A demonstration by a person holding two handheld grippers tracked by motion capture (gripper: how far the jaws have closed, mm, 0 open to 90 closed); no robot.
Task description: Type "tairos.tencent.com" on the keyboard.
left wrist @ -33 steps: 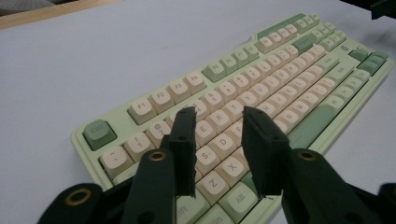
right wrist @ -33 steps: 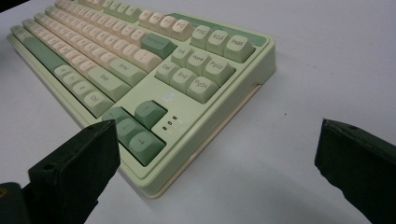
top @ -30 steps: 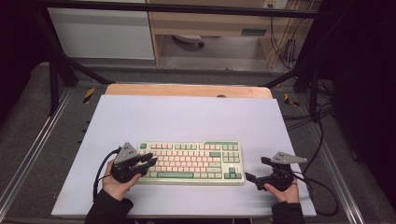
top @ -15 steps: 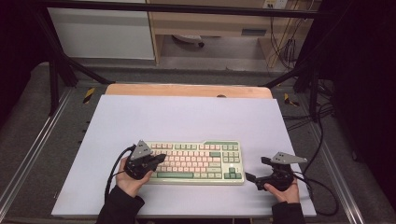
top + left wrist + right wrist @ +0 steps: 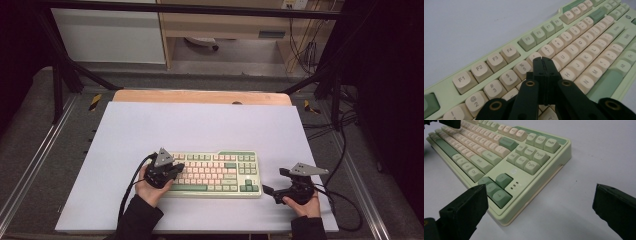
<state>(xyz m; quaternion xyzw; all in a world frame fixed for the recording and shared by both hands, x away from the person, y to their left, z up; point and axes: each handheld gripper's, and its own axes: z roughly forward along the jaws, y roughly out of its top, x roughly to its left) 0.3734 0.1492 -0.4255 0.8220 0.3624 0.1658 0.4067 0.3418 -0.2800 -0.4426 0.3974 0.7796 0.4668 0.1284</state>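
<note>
Two closed jaws over keyboard (image 5: pixel 574 50) keys, high view hides this

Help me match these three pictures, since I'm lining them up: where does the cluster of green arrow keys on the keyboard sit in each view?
High view: arrow keys at the keyboard's near right corner, left of the right gripper.
Left gripper view: not in it; the shut left gripper sits over the number and letter rows.
Right gripper view: arrow keys lower left of centre, beside the left-hand jaw.
Shared landmark: the green spacebar.

Lab: black frame (image 5: pixel 60 75), trailing cables (image 5: pixel 300 50)
</note>
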